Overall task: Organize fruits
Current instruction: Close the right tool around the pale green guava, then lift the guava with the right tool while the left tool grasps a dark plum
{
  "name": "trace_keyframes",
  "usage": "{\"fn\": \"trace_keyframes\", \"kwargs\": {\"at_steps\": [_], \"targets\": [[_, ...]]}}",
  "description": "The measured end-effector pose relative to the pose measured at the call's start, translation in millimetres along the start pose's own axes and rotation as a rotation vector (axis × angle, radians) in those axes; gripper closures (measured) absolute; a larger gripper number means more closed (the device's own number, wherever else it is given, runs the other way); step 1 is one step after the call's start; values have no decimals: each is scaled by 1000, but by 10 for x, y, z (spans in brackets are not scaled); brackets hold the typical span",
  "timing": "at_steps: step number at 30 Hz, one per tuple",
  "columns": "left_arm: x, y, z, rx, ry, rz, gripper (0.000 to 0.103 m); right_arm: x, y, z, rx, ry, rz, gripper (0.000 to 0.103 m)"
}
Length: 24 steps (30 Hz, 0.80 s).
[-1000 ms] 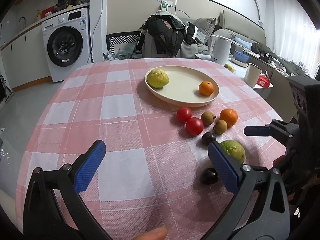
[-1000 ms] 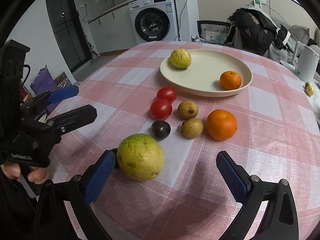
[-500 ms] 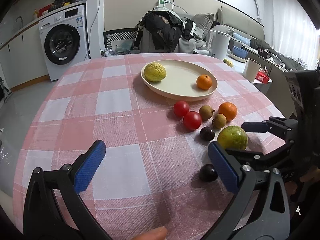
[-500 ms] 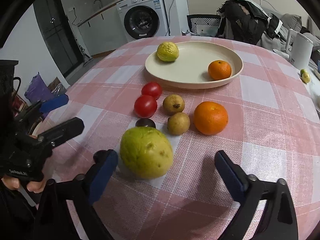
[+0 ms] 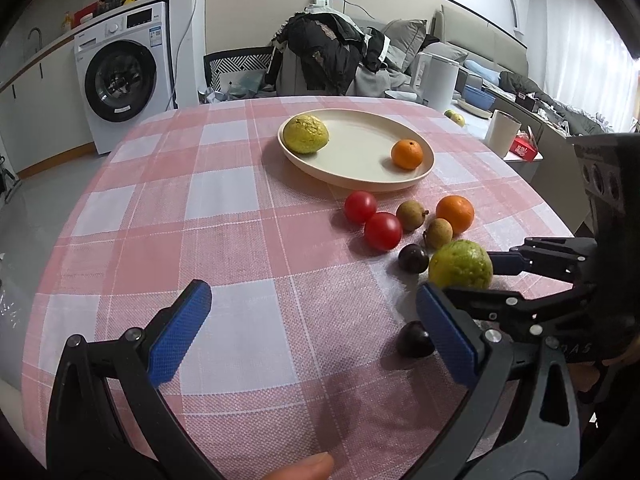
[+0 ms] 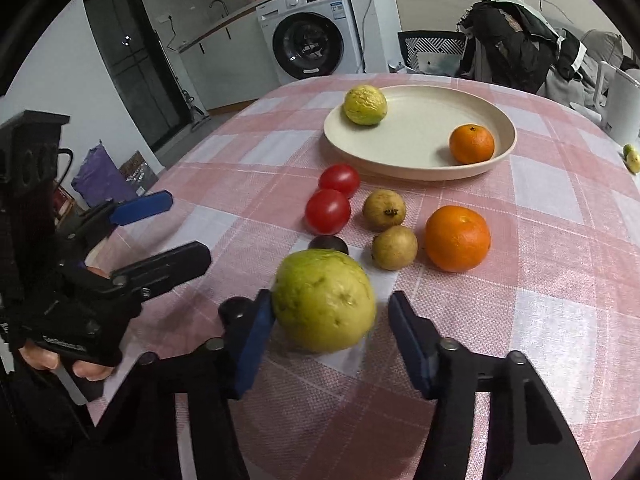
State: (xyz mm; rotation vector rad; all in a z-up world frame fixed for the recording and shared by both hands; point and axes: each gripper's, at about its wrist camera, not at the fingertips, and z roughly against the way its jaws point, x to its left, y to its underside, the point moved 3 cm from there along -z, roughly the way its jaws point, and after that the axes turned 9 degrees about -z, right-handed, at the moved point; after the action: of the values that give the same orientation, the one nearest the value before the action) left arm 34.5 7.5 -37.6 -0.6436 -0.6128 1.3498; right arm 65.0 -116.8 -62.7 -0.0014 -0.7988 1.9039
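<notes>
Left view shows a dark fruit (image 5: 414, 339) just beside the left gripper's right pad; the right view hides that one behind the guava (image 6: 325, 301). A second dark fruit (image 5: 413, 258) lies clear in the left view, only its top edge (image 6: 329, 243) peeking over the guava in the right view. Right view alone shows the left gripper (image 6: 176, 232) from outside, with the hand (image 6: 60, 356) on its handle.

Left gripper (image 5: 312, 332): jaws wide apart, nothing between them, over bare checked cloth (image 5: 224, 216) at the near side of the table.

Right gripper (image 6: 328, 340): jaws drawn in around the guava. Left pad (image 6: 256, 332) touches the fruit's side; a narrow gap shows between the right pad (image 6: 404, 332) and the skin. Not clamped. In the left view the guava (image 5: 461, 266) sits between the right gripper's (image 5: 492, 280) dark fingers. Cannot tell whether it rests on the cloth or is raised.

Plate (image 6: 420, 160) further back holds a second guava (image 6: 365, 105) at its left rim and a small orange (image 6: 472, 144) at its right. Between plate and held guava: two tomatoes (image 6: 334, 196) touching each other, two brown fruits (image 6: 390, 226) close together, a larger orange (image 6: 458, 238) to their right.
</notes>
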Motion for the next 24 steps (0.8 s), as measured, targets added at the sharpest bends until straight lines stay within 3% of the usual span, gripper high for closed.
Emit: {"fn": "trace_keyframes", "kwargs": {"at_steps": [7,16,21,24], "targets": [[-95,27,-20,21,52,-25,1,-30,-42,174,-76,21,-4,52],[-349,109,-107,82,114,-121,2,-143,-90,324,-100,22,-36,52],[-446,156,-158,116,165,-151,16,-148,-87,328,-94,20,-37,52],[-497,186,-167,127,173,-174,32,-146,-83,315,-90,21,-34,52]]}}
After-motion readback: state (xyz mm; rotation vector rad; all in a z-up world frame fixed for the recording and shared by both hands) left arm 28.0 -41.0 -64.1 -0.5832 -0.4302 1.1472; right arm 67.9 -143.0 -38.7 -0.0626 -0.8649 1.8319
